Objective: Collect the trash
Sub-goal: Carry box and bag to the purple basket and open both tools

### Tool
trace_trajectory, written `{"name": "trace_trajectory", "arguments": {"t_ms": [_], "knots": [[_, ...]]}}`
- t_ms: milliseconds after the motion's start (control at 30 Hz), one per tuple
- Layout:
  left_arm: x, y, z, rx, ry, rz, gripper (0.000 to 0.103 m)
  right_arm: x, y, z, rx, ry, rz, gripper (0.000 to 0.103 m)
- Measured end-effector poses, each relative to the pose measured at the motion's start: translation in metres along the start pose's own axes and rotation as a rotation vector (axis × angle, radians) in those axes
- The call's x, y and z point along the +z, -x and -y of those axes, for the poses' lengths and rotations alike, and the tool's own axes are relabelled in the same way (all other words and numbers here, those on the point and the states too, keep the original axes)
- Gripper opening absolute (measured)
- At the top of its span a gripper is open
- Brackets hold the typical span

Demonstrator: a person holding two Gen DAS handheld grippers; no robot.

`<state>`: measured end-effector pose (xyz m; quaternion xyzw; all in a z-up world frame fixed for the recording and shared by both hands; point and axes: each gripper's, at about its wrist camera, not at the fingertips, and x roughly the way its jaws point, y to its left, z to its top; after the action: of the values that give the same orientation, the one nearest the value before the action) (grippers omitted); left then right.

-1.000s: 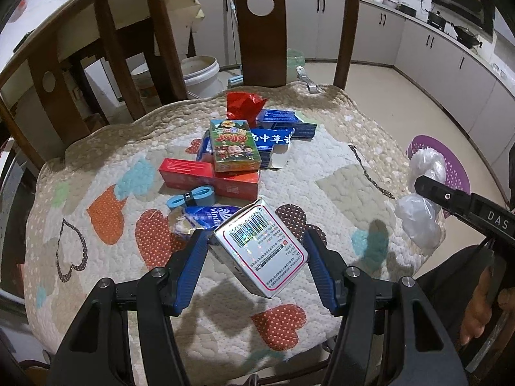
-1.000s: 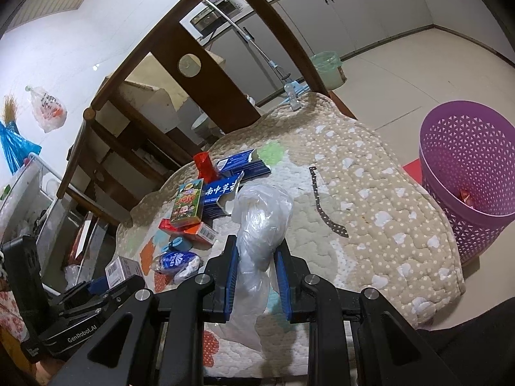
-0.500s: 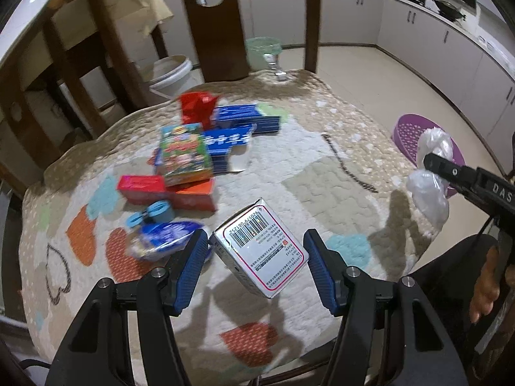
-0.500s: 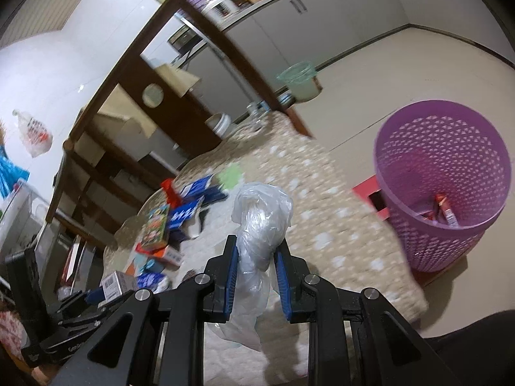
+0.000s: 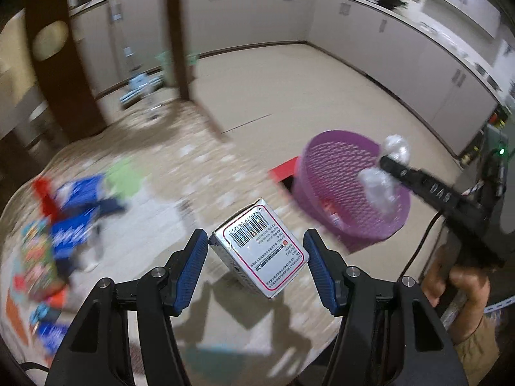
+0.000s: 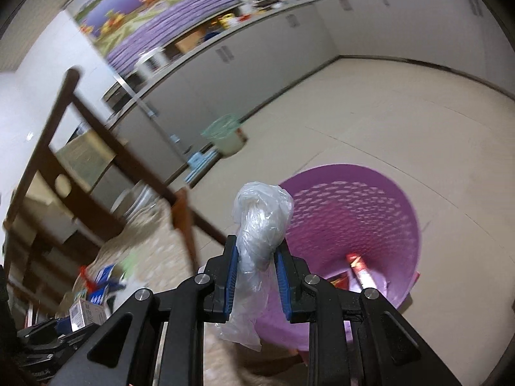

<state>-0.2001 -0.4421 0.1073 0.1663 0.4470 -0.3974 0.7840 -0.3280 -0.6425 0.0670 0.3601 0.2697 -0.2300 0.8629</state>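
Note:
My left gripper (image 5: 256, 254) is shut on a small white box (image 5: 259, 252) with a barcode and red border, held above the quilted chair cushion (image 5: 199, 173). My right gripper (image 6: 257, 267) is shut on a crumpled clear plastic bag (image 6: 260, 225) and holds it over the near rim of the purple trash basket (image 6: 363, 212). In the left wrist view the basket (image 5: 334, 180) stands on the floor to the right, with the right gripper (image 5: 391, 167) and the bag (image 5: 378, 183) over it. Some wrappers lie inside the basket (image 6: 360, 273).
Several blue, red and green packets (image 5: 64, 212) lie blurred on the cushion's left. The dark wooden chair back (image 5: 173, 32) rises behind. A small green bin (image 6: 225, 135) stands by the white cabinets (image 6: 289, 51). Beige floor surrounds the basket.
Both grippers have swung right, away from the cushion's packets toward the purple basket. The right gripper with the bag is now over the basket. Both grips are unchanged.

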Motion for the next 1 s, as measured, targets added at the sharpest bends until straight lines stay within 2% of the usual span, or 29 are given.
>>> {"name": "trace_trajectory", "arguments": {"t_ms": [167,333,433,500,633,767,1000], "knots": [[0.031,-0.040,0.038,-0.032,-0.073,0.013,0.061,0.006,-0.005,0.029,-0.047,-0.056,0.008,0.024],[0.049,-0.075,0.053,-0.066,-0.071,-0.027,0.061,0.008,-0.013,0.043,-0.090,-0.049,-0.001,0.026],[0.055,-0.088,0.059,-0.080,-0.069,-0.040,0.061,0.009,-0.015,0.047,-0.081,-0.051,-0.005,0.029],[0.057,-0.091,0.061,-0.092,-0.064,-0.034,0.061,0.009,-0.015,0.049,-0.075,-0.055,-0.002,0.031],[0.062,-0.095,0.064,-0.116,-0.063,-0.036,0.063,0.008,-0.014,0.049,-0.079,-0.058,0.011,0.043],[0.060,-0.093,0.064,-0.130,-0.061,-0.028,0.067,0.008,-0.012,0.051,-0.082,-0.068,0.017,0.045],[0.056,-0.078,0.062,-0.149,-0.047,-0.013,0.068,0.009,-0.006,0.048,-0.090,-0.066,0.053,0.056]]}}
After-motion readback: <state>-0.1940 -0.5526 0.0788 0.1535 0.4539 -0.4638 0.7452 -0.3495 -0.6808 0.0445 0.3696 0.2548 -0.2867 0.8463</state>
